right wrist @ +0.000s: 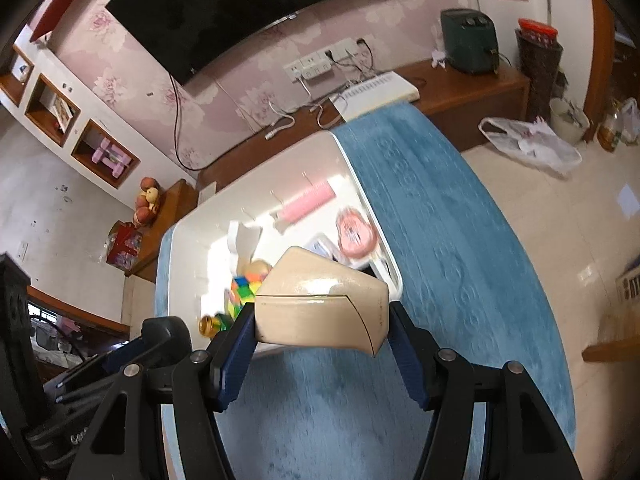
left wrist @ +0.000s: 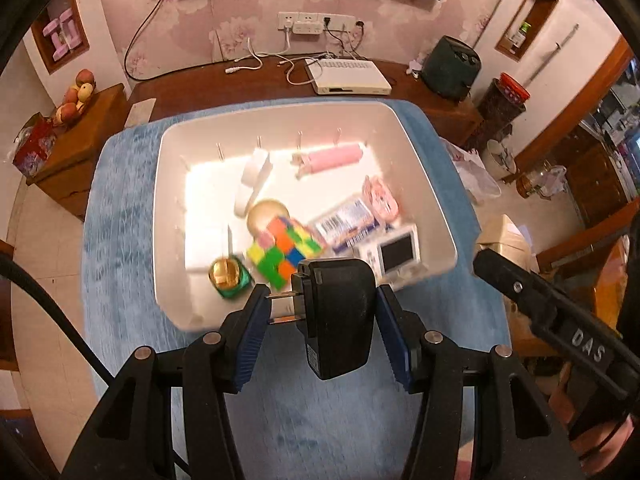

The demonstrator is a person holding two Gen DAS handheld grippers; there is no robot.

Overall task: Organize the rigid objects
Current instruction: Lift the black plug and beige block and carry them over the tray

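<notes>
Tongs in both hands are loaded, and both face the same white bin (left wrist: 420, 168) just ahead. The left tongs (left wrist: 322, 312) are closed about halfway on a black plug adapter (left wrist: 340, 312), its metal prongs pressing one blue pad and its body against the other, long axis running toward the camera. The right tongs (right wrist: 322, 328) are likewise closed partway on a beige glossy box (right wrist: 320, 308), held by its two ends so its long side lies across the jaws. The relation that matters: the bin lies forward and below both loads, with its near rim under the adapter in the left view, so the left hand looks slightly nearer to a drop. Already in the bin (blurred, so details are loose) lie a colourful puzzle cube (left wrist: 286, 252), a green and gold jar (left wrist: 228, 278), a pink roll (left wrist: 332, 160), a white case (left wrist: 256, 176) and a small screen device (left wrist: 394, 254). The bin rests on a blue plush cloth (left wrist: 120, 240) over the worktop. Beyond stand a wooden cabinet (left wrist: 256, 84) with a white set-top box (left wrist: 348, 76), floral wallpaper and a dark wall-mounted television (right wrist: 240, 12).
</notes>
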